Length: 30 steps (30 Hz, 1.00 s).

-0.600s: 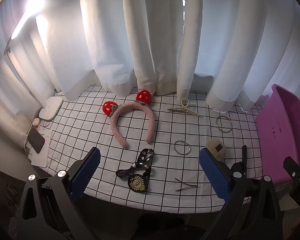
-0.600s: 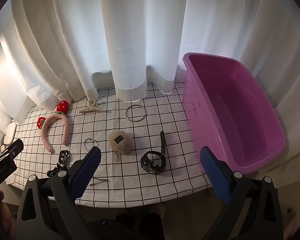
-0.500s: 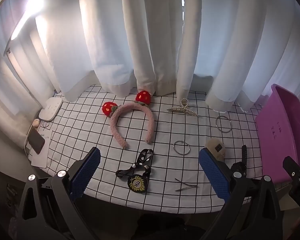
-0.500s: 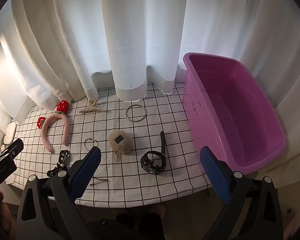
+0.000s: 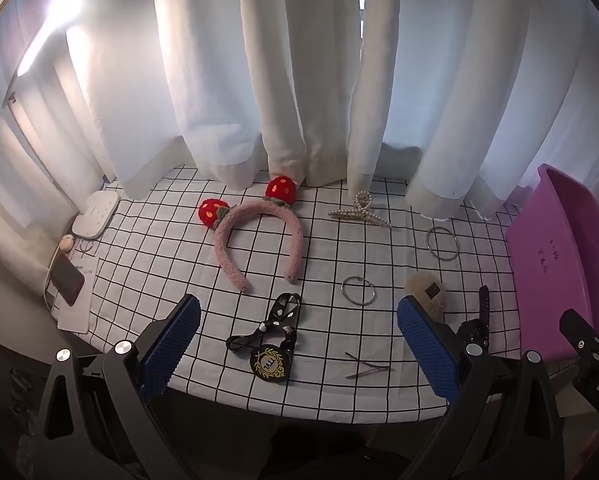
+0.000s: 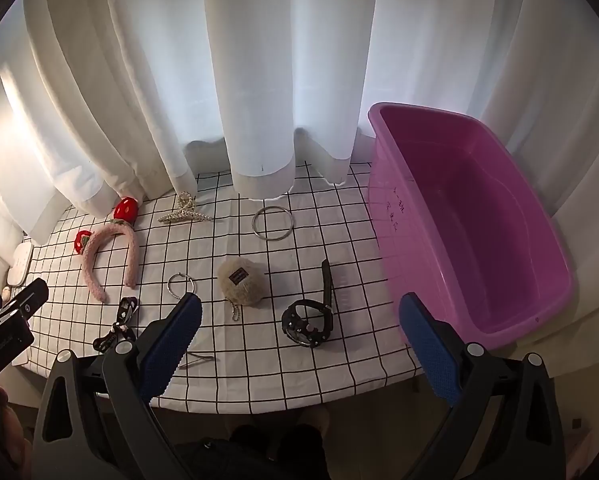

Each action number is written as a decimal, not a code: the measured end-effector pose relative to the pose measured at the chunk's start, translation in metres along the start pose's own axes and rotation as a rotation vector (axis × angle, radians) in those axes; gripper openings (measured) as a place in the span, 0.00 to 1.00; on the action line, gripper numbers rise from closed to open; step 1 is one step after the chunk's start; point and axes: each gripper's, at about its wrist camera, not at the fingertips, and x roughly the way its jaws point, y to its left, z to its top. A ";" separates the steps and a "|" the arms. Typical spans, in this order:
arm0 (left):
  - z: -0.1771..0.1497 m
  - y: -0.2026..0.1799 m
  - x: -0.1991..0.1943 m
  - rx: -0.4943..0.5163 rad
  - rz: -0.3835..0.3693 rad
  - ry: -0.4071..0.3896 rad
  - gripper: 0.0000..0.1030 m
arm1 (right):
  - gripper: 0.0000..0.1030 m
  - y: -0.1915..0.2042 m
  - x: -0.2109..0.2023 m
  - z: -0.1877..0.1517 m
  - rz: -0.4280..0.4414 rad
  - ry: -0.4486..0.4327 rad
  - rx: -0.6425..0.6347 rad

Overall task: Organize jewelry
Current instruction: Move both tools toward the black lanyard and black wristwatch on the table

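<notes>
— Jewelry lies scattered over our counter (image 5: 147, 240), on its black-and-white checked cloth, all of it beyond the tips of both sets of jaws. Where do we stand with the left gripper (image 5: 299, 340)?

— We hold it above the near edge, tilted down, jaws wide with nothing between them. In the gap beyond them we see the black lanyard (image 5: 277, 320) with its round badge, and a thin hairpin (image 5: 365, 368) near the right-hand pad. Farther back lies the pink headband (image 5: 255, 240) with two red strawberries, and the pearl hair claw (image 5: 359, 212) close to the curtain (image 5: 299, 60).

— And the right gripper (image 6: 299, 340)?

— Jaws wide too, holding nothing. The black watch (image 6: 309, 320) lies just beyond the gap between them, its strap pointing away from us. The beige pompom (image 6: 241, 282) with its ball chain sits left of the watch, the small ring (image 6: 181, 284) just above the left pad, and the large bangle (image 6: 273, 224) farther back.

— What about the tub?

— The purple tub (image 6: 383, 240) stands at the right end of the counter, beside the watch, nothing visible inside. Nothing stands between our jaws and the pieces. At the far left edge we see a white device (image 5: 97, 214) and a phone (image 5: 67, 280).
</notes>
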 end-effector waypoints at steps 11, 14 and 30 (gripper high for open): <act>-0.007 0.000 0.012 0.014 0.021 0.042 0.94 | 0.92 0.013 0.006 -0.009 -0.030 0.007 -0.066; -0.009 0.002 0.014 0.009 0.022 0.050 0.94 | 0.92 0.011 0.011 -0.010 -0.005 0.024 -0.054; -0.017 0.019 0.033 -0.021 0.071 0.084 0.94 | 0.92 0.012 0.037 -0.018 0.029 0.086 -0.036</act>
